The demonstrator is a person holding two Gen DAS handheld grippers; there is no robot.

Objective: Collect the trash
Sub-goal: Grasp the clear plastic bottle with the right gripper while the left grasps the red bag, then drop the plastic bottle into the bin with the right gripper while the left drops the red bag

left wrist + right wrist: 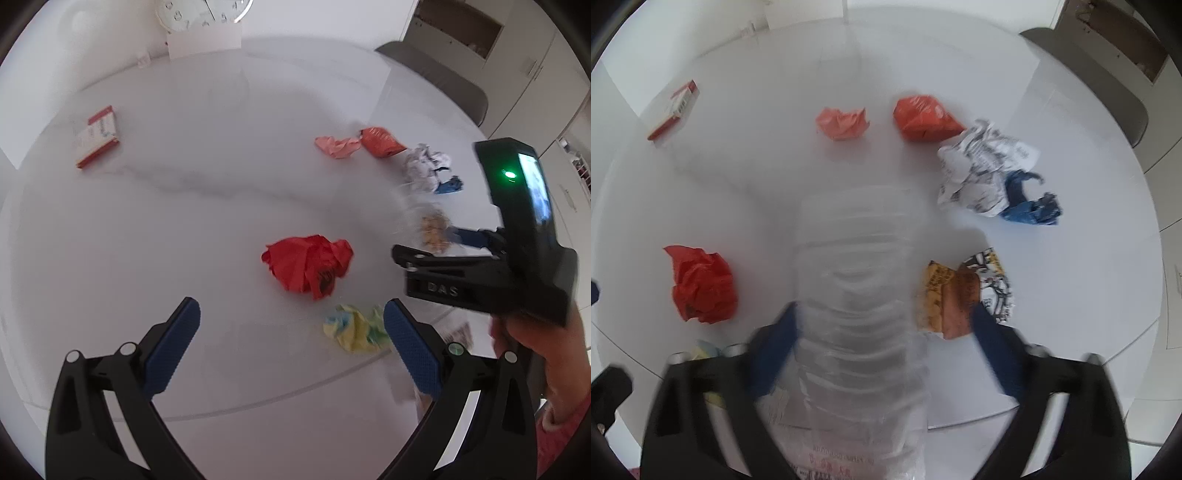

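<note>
My right gripper (884,310) points steeply down with a clear plastic bottle (857,266) between its jaws. The left pad (775,350) touches the bottle; the right pad (993,354) stands apart from it, so the jaws are open. In the left wrist view this gripper (436,243) is at the right, held by a hand (546,343). My left gripper (291,332) is open and empty above the table's near edge. A crumpled red paper (306,264) lies just beyond its fingertips. A yellow-green paper ball (354,326) lies beside its right pad (410,350).
On the round white table (1089,240) lie a pink paper (844,123), an orange bag (923,118), crumpled newspaper (982,170), a blue scrap (1030,206), an orange snack wrapper (960,291) and a red-and-white box (676,110). A grey chair (1108,66) stands behind.
</note>
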